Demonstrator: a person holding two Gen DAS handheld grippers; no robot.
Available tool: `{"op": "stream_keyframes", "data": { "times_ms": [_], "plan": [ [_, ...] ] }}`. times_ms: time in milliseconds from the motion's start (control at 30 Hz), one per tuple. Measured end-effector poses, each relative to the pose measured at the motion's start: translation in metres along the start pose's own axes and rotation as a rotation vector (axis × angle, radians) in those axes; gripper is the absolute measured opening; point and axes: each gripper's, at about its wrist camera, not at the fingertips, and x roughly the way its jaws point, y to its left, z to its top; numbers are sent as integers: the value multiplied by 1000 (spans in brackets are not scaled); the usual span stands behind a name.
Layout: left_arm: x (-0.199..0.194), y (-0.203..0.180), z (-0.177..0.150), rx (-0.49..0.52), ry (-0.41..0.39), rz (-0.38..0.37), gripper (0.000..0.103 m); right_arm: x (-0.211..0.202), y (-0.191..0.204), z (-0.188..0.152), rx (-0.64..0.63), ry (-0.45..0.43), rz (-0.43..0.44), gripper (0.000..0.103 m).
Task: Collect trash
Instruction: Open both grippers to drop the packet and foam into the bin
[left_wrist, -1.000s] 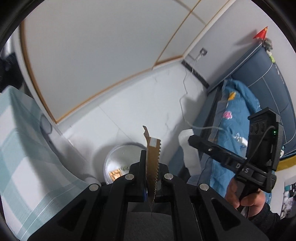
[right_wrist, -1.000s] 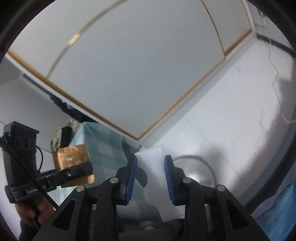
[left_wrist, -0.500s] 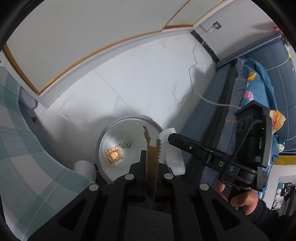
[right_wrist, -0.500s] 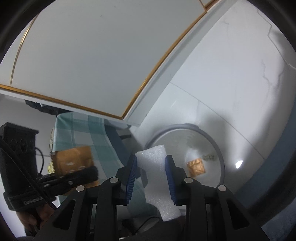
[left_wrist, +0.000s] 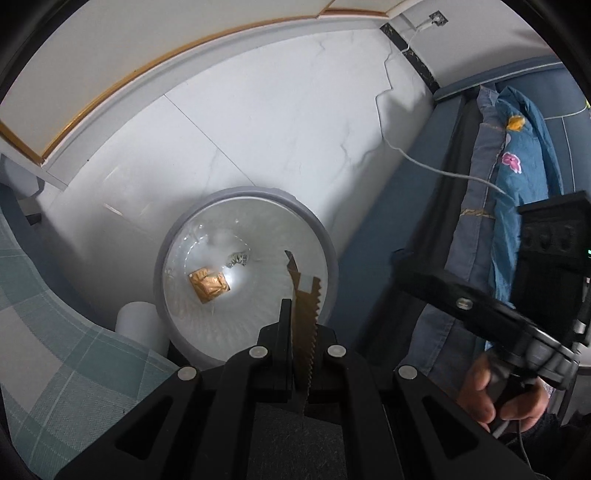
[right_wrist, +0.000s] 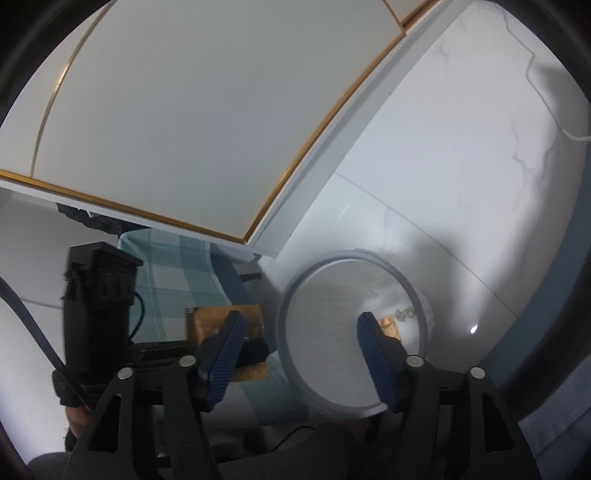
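Note:
A grey-rimmed bin (left_wrist: 325, 240) with a clear liner stands on the white floor. In it lie a gold wrapper (left_wrist: 208, 284) and a small crumpled scrap (left_wrist: 238, 260). My left gripper (left_wrist: 301, 325) is shut on another gold wrapper (left_wrist: 304, 314) with a sawtooth edge, seen edge-on over the bin's near rim. My right gripper (right_wrist: 301, 321) hangs over the bin (right_wrist: 286, 295); its jaws are opening and nothing is between the blue pads (right_wrist: 225, 354). I cannot make out the white foam piece in either view. The right wrist view shows the held wrapper (right_wrist: 199, 325) at the left.
A teal checked cloth (left_wrist: 44, 332) hangs at the left, with a white cylinder (left_wrist: 138, 325) beside the bin. Blue flowered bedding (left_wrist: 517, 147) and a white cable (left_wrist: 424, 162) lie to the right. A white panel with gold trim (right_wrist: 184, 110) rises behind.
Both grippers sank and tipped down toward the bin. The right jaws spread and the white foam piece left them. The left gripper kept its wrapper.

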Motion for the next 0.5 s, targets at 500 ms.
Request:
{"op": "stream_keyframes", "data": {
  "times_ms": [500],
  "plan": [
    [7, 3, -3, 7, 29, 74, 31, -10, -9, -1, 54, -8, -4, 71]
  ]
}}
